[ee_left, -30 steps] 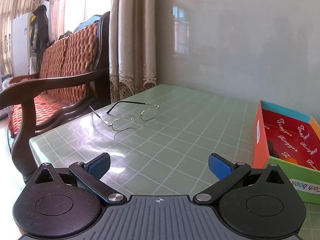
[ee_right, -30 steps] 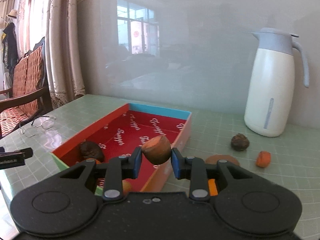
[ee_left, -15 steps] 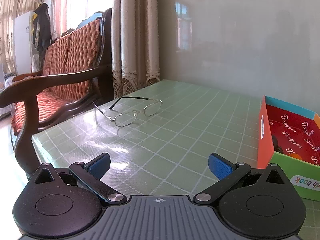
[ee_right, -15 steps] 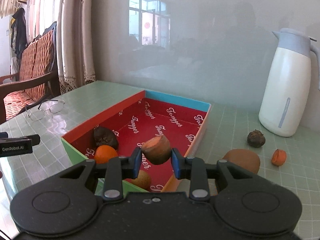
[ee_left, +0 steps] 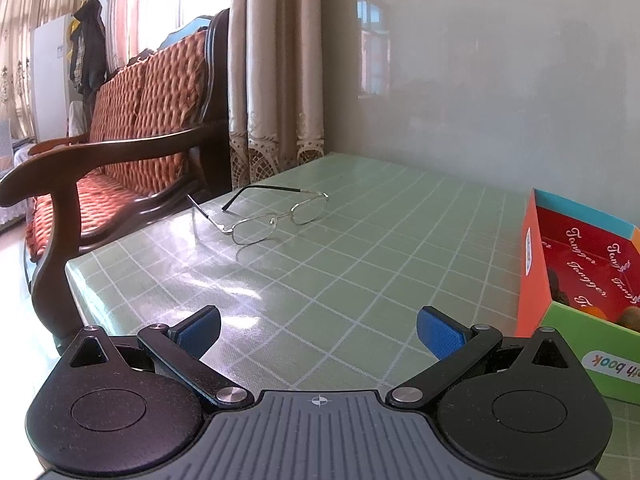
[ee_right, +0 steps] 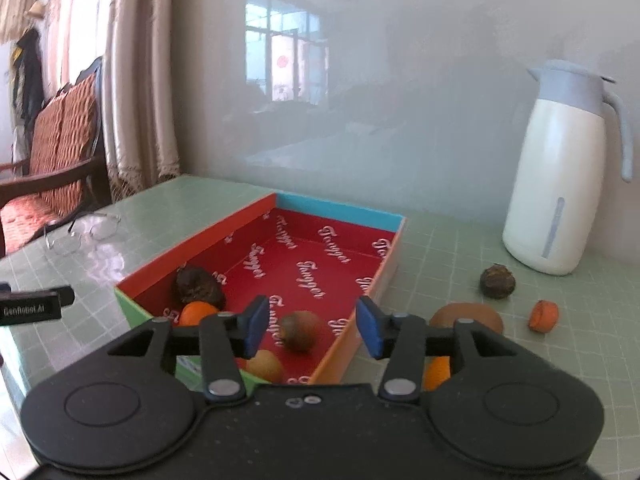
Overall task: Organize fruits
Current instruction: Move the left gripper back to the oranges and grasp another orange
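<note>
Right gripper above near end of red-lined box, jaws opening, pads clear of brown fruit lying in box below. Left gripper wide open, empty, over green table. Kiwi outside box.

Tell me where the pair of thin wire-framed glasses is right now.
In the left wrist view, the thin wire-framed glasses lie on the green checked tabletop near its far left corner, close to the wooden-armed sofa and well left of the red-lined cardboard box.
</note>
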Demonstrator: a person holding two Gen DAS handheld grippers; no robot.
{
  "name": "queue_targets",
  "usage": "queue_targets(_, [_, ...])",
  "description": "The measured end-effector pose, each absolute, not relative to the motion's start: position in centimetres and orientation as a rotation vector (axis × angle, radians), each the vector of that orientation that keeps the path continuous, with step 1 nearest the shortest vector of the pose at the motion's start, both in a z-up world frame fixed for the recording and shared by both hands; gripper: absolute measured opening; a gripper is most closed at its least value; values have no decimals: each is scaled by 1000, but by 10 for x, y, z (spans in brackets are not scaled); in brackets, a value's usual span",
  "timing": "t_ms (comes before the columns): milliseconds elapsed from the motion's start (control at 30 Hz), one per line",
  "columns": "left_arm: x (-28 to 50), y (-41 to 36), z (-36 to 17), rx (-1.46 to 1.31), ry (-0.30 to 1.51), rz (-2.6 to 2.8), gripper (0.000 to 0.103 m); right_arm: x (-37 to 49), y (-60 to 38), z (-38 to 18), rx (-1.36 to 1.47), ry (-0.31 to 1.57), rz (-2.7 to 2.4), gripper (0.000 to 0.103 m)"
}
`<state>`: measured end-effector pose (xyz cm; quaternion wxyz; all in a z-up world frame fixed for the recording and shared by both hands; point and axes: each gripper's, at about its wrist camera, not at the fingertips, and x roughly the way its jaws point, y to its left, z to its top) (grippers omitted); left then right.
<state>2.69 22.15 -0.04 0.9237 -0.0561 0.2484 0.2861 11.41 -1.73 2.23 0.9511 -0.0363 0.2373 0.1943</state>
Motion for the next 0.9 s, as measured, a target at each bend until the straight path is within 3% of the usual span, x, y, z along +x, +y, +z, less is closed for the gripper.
queue_targets(900, [32, 150, 23, -86, 409, 383, 103, 113, -153, 39, 135, 470, 161, 48])
